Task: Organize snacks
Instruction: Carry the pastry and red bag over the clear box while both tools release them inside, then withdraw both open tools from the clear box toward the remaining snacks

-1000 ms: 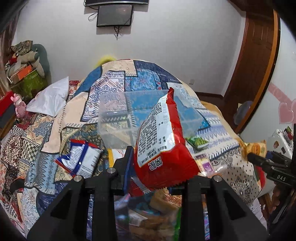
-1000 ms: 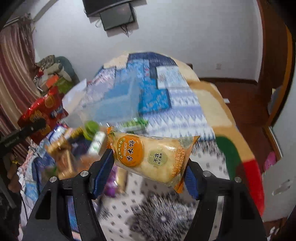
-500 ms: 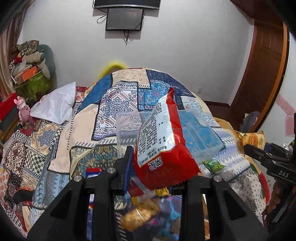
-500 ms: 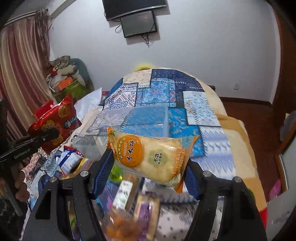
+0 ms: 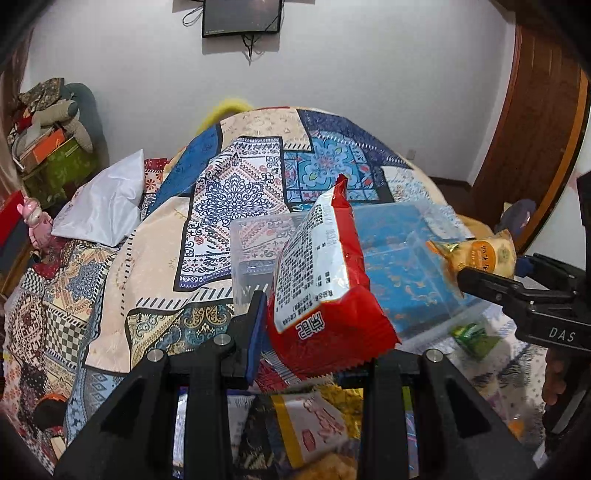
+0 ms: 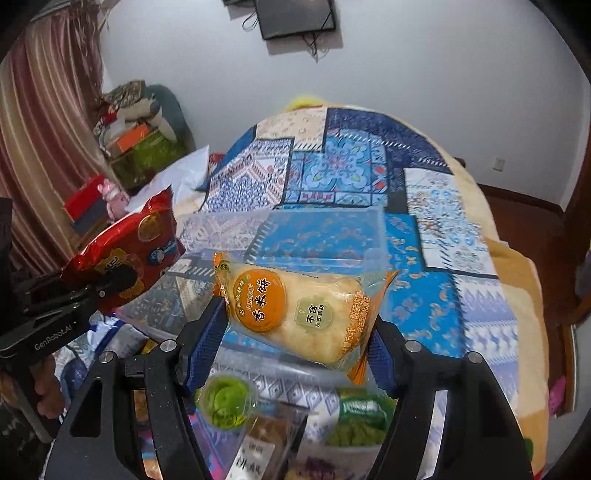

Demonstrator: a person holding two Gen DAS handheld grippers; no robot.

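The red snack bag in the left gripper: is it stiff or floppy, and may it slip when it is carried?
The red snack bag looks puffy and probably light, since it stands upright though the left gripper pinches only its bottom edge. Its glossy film may be slippery. The contents are likely fragile, so squeezing harder seems unwise.

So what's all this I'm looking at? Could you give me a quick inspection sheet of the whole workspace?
Surface: bed with patchwork quilt.
Job's things: clear plastic bin on quilt; red snack bag; yellow rice-cracker pack.
Clutter: loose snacks in front of the bin, green jelly cup, white pillow.
Grippers: left gripper shut on red snack bag; right gripper shut on yellow rice-cracker pack.
Cables: dangling below wall screen.
Surroundings: white wall, wooden door, striped curtain.
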